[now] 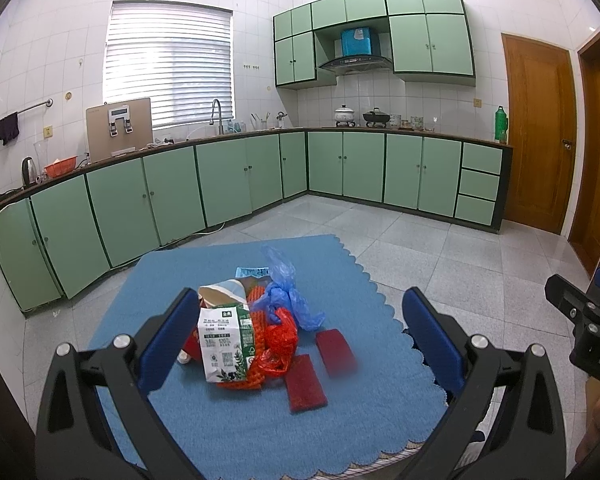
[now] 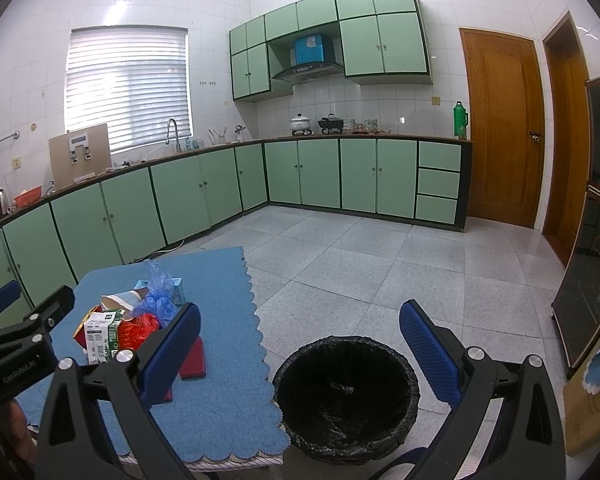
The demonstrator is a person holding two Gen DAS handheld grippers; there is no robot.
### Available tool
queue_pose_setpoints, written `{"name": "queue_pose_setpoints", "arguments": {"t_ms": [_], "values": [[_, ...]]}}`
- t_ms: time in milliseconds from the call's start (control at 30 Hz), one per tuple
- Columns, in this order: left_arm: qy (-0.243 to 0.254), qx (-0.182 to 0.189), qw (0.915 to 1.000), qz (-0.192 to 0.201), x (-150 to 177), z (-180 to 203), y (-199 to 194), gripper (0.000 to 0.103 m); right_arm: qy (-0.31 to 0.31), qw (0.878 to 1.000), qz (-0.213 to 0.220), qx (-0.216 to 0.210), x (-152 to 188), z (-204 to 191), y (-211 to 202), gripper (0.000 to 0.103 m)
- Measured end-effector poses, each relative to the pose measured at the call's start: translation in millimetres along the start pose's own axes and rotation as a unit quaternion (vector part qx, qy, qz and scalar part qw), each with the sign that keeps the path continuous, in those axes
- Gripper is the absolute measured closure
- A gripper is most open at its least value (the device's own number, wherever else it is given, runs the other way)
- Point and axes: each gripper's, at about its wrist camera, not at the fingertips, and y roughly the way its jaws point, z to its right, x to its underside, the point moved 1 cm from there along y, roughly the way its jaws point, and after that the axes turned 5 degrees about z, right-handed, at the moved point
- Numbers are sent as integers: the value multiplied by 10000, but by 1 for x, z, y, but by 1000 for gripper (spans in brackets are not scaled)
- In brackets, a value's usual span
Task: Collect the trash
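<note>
My left gripper (image 1: 296, 340) hangs over the table with its blue textured pads (image 1: 168, 332) spread wide apart, holding nothing. Between and just beyond them sits the trash pile on a blue cloth (image 1: 228, 432) with a scalloped edge. Nearest the left pad stands a creased white-and-green carton (image 1: 224, 344), its top torn open. It leans against orange plastic netting (image 1: 276, 340) and a crinkled red bag. A thin, wrinkled blue plastic bag (image 1: 288, 296) is knotted behind them. Two flat, dark red rectangular pieces (image 1: 306, 382) lie on the cloth just right of the pile, apart from each other.

My right gripper (image 2: 300, 348) is also fully parted and empty, its pads the same blue weave on black arms. Below it, on the grey speckled floor tiles, stands a round bin (image 2: 346, 396) lined with glossy black plastic, right beside the table's edge. Inside I can make out only a small dark scrap near the bottom; what it is I cannot tell.
</note>
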Motion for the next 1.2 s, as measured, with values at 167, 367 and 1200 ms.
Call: {"name": "queue_pose_setpoints", "arguments": {"t_ms": [167, 367, 1200], "values": [[1, 1, 10000, -2, 0, 0, 0, 5, 6, 10000, 1, -4, 0, -1, 1, 6], [2, -3, 10000, 0, 0, 0, 0, 5, 11, 10000, -3, -4, 0, -1, 1, 6], [-217, -1162, 9927, -238, 20, -128, 47, 5, -165, 9974, -99, -689, 12, -83, 62, 6]]}}
